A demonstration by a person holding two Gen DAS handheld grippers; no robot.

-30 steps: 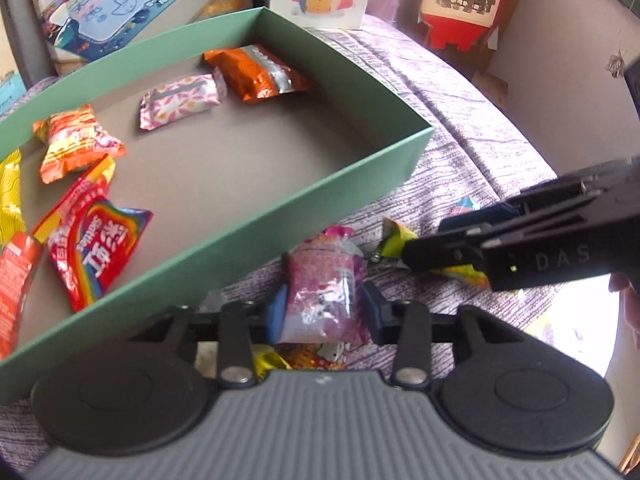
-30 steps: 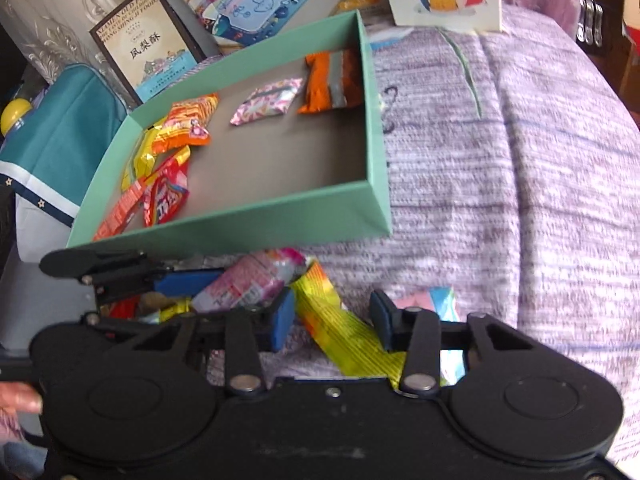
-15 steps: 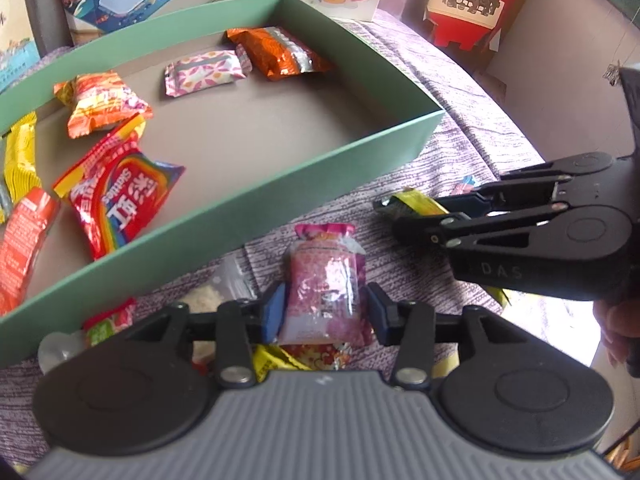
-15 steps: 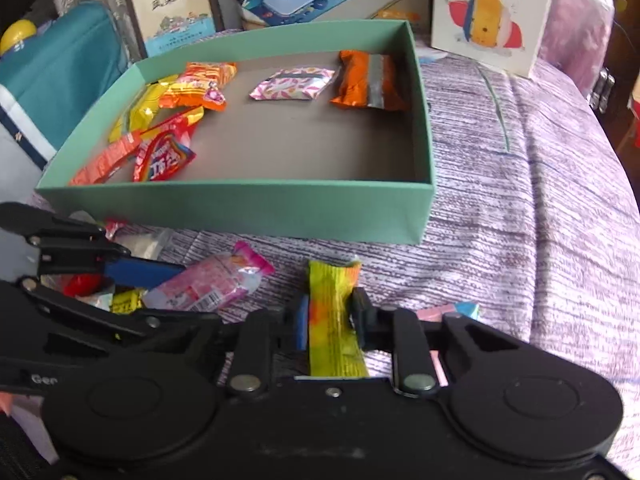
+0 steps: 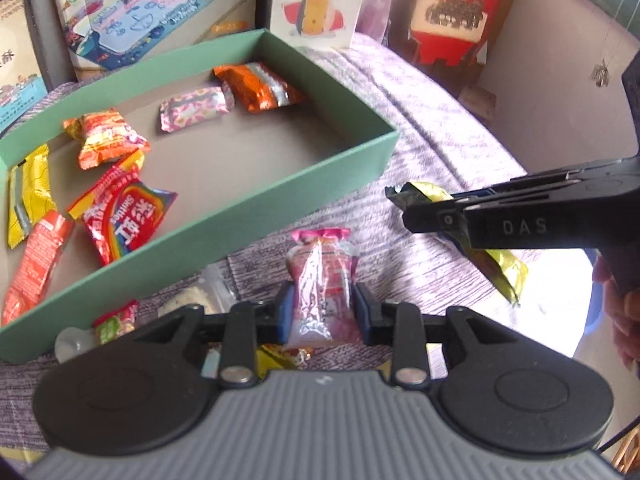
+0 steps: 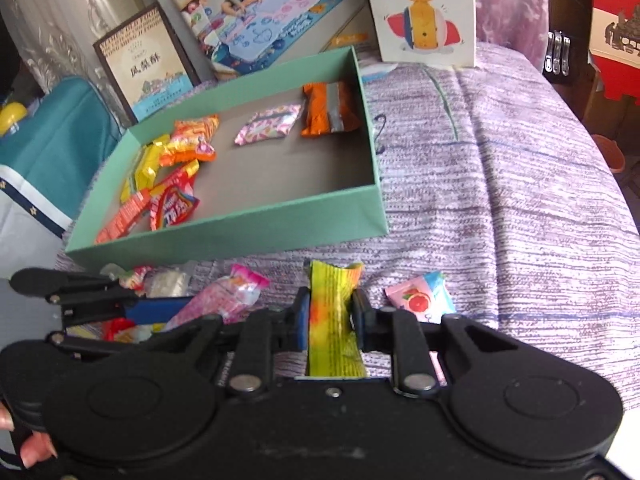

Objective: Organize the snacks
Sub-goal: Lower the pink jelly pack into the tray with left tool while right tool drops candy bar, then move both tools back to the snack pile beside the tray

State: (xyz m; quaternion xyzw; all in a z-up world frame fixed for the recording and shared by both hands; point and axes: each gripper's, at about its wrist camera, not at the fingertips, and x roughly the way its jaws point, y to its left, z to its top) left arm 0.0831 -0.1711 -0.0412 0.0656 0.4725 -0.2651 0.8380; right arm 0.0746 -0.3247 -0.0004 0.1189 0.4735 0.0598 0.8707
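Gripping snacks, green box (image 6: 256,236) half bare

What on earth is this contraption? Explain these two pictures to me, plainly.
No robot: a person holds hand-held tongs in each hand, with a camera on each looking along its fingers. One picture comes from the left tongs, whose jaws are closing on a pink snack pouch. The other comes from the right tongs, shut on a yellow wrapper. Ahead, on a purple cloth, stands a green box already holding several snacks. A few more lie loose beside it, including a grapefruit candy.
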